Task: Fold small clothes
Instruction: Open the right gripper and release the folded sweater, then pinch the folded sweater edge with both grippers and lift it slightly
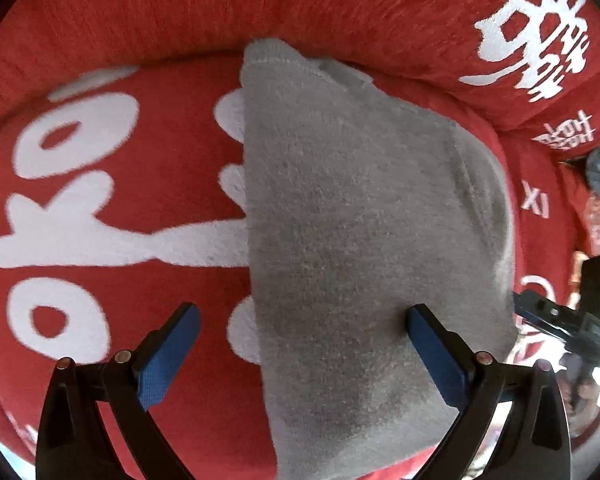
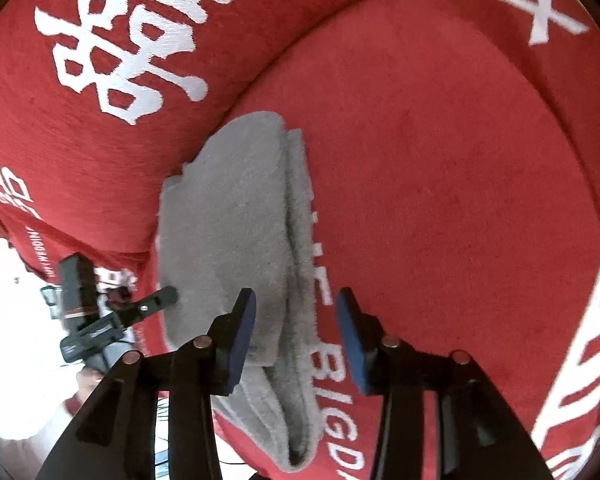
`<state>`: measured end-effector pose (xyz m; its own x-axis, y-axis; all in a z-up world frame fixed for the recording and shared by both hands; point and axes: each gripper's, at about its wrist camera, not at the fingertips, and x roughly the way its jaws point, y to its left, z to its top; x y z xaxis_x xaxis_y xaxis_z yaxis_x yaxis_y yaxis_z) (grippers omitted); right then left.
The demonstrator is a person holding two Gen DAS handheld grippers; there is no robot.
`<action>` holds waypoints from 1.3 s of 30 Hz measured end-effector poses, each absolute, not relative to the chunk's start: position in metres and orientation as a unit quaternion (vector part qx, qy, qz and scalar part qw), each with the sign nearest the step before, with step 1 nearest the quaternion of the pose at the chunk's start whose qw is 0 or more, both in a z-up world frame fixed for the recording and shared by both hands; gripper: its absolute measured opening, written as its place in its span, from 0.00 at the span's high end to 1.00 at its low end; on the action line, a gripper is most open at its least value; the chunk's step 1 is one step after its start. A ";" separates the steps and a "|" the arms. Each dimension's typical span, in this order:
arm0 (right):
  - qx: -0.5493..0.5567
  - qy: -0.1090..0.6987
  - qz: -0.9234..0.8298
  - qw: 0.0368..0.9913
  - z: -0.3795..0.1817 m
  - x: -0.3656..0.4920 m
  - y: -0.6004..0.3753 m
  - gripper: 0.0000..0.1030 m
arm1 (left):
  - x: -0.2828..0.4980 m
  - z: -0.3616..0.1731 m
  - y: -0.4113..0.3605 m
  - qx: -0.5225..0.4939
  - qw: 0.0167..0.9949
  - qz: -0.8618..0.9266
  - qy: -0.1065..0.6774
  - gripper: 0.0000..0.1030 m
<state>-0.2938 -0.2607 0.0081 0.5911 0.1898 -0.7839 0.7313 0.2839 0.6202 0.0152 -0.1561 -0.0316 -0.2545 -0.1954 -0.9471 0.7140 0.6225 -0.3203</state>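
I see a grey cloth (image 1: 364, 240), folded over on itself, lying on a red cushion (image 1: 140, 208) with big white lettering. Its far end touches the cushion's raised back edge (image 1: 180, 8); its near end reaches the front edge, and in the right wrist view it hangs slightly over there.

My left hand-held gripper (image 1: 304, 344) is released, jaws wide. The right blue pad (image 1: 436, 356) sits over the cloth, the left pad (image 1: 168, 352) is over bare cushion, and the cloth's left edge runs between them. Nothing is pinched.

My right hand-held gripper (image 2: 296, 336) is also released, jaws partly apart, over the cloth's right edge near the front. Layered folds (image 2: 296, 216) show along that edge. Pads look clear of the fabric, though contact of the left pad (image 2: 242, 336) is hard to judge.

In the right wrist view, the left gripper shows at the cloth's left side.
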 end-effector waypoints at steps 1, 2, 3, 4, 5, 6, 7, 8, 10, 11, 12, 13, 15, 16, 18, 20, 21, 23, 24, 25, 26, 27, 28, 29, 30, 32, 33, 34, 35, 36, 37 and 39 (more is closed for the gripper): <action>0.569 0.405 -0.191 0.690 0.006 -0.293 -0.262 0.55 | 0.017 -0.034 -0.154 0.181 0.566 -0.403 0.696 0.00; 0.571 0.405 -0.186 0.689 0.003 -0.290 -0.263 0.55 | 0.018 -0.036 -0.153 0.176 0.554 -0.412 0.701 0.00; 0.574 0.405 -0.181 0.688 0.000 -0.289 -0.264 0.55 | 0.017 -0.038 -0.153 0.175 0.542 -0.421 0.706 0.00; 0.579 0.407 -0.171 0.685 -0.005 -0.286 -0.266 0.55 | 0.015 -0.039 -0.152 0.175 0.531 -0.428 0.710 0.00; 0.582 0.411 -0.165 0.682 -0.009 -0.283 -0.267 0.55 | 0.012 -0.041 -0.152 0.175 0.525 -0.433 0.712 0.00; 0.585 0.416 -0.159 0.678 -0.013 -0.280 -0.267 0.55 | 0.009 -0.043 -0.153 0.176 0.516 -0.440 0.713 0.00; 0.586 0.422 -0.156 0.674 -0.017 -0.279 -0.268 0.55 | 0.004 -0.045 -0.153 0.177 0.513 -0.444 0.713 0.00; 0.587 0.421 -0.151 0.674 -0.020 -0.277 -0.268 0.55 | 0.003 -0.046 -0.155 0.179 0.514 -0.447 0.710 0.00; 0.595 0.415 -0.137 0.675 -0.022 -0.277 -0.268 0.55 | 0.001 -0.043 -0.156 0.178 0.518 -0.451 0.705 0.00; 0.598 0.413 -0.129 0.675 -0.023 -0.275 -0.269 0.55 | 0.001 -0.043 -0.159 0.173 0.519 -0.455 0.703 0.00; 0.601 0.412 -0.120 0.674 -0.026 -0.272 -0.269 0.55 | 0.001 -0.043 -0.161 0.169 0.520 -0.456 0.702 0.00; 0.603 0.412 -0.113 0.673 -0.027 -0.270 -0.269 0.53 | 0.001 -0.044 -0.164 0.166 0.521 -0.455 0.702 0.00; 0.605 0.409 -0.099 0.675 -0.030 -0.264 -0.270 0.52 | 0.000 -0.046 -0.167 0.165 0.528 -0.446 0.704 0.00; 0.606 0.409 -0.093 0.676 -0.031 -0.260 -0.271 0.52 | -0.002 -0.047 -0.170 0.162 0.532 -0.444 0.703 0.00; 0.608 0.408 -0.082 0.676 -0.032 -0.258 -0.271 0.51 | -0.004 -0.048 -0.170 0.160 0.538 -0.441 0.700 0.00; 0.605 0.409 -0.073 0.679 -0.034 -0.251 -0.269 0.51 | -0.006 -0.051 -0.170 0.160 0.542 -0.441 0.697 0.00; 0.605 0.408 -0.069 0.680 -0.036 -0.249 -0.267 0.51 | -0.007 -0.052 -0.172 0.161 0.545 -0.440 0.696 0.00; 0.607 0.404 -0.070 0.680 -0.037 -0.248 -0.266 0.51 | -0.011 -0.054 -0.177 0.166 0.550 -0.436 0.693 0.00; 0.608 0.404 -0.073 0.680 -0.037 -0.250 -0.265 0.51 | -0.014 -0.054 -0.179 0.167 0.552 -0.433 0.692 0.00; 0.608 0.404 -0.076 0.680 -0.036 -0.253 -0.265 0.51 | -0.015 -0.053 -0.179 0.167 0.558 -0.431 0.689 0.02; 0.608 0.405 -0.082 0.678 -0.034 -0.256 -0.264 0.54 | -0.017 -0.052 -0.179 0.168 0.564 -0.429 0.685 0.04; 0.608 0.407 -0.088 0.676 -0.034 -0.255 -0.262 0.56 | -0.019 -0.050 -0.178 0.166 0.569 -0.429 0.682 0.10; 0.607 0.410 -0.094 0.674 -0.032 -0.255 -0.259 0.62 | -0.020 -0.047 -0.176 0.163 0.574 -0.431 0.677 0.16; 0.606 0.409 -0.099 0.675 -0.031 -0.253 -0.258 0.65 | -0.021 -0.044 -0.174 0.159 0.579 -0.432 0.673 0.20; 0.603 0.407 -0.102 0.679 -0.027 -0.253 -0.257 0.67 | -0.021 -0.040 -0.172 0.155 0.583 -0.434 0.669 0.28; 0.602 0.397 -0.099 0.686 -0.020 -0.251 -0.251 0.70 | -0.020 -0.032 -0.164 0.141 0.590 -0.436 0.665 0.42; 0.603 0.393 -0.099 0.688 -0.016 -0.252 -0.248 0.70 | -0.015 -0.027 -0.159 0.133 0.592 -0.439 0.663 0.50; 0.605 0.387 -0.098 0.689 -0.012 -0.252 -0.246 0.70 | -0.013 -0.023 -0.154 0.125 0.592 -0.443 0.661 0.53; 0.610 0.378 -0.095 0.690 -0.008 -0.253 -0.243 0.71 | -0.012 -0.020 -0.152 0.118 0.593 -0.448 0.659 0.54; 0.614 0.371 -0.093 0.690 -0.005 -0.255 -0.240 0.71 | -0.009 -0.016 -0.146 0.113 0.592 -0.451 0.658 0.55; 0.618 0.363 -0.093 0.691 0.000 -0.256 -0.235 0.71 | -0.010 -0.012 -0.142 0.105 0.591 -0.458 0.656 0.55; 0.617 0.359 -0.093 0.694 0.009 -0.256 -0.228 0.71 | -0.012 -0.002 -0.136 0.098 0.588 -0.470 0.651 0.55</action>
<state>-0.2560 -0.2277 0.0086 0.7252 0.3139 -0.6128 0.5718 0.2211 0.7900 -0.0117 -0.1365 -0.0020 -0.2887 -0.4255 -0.8577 0.6796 0.5399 -0.4966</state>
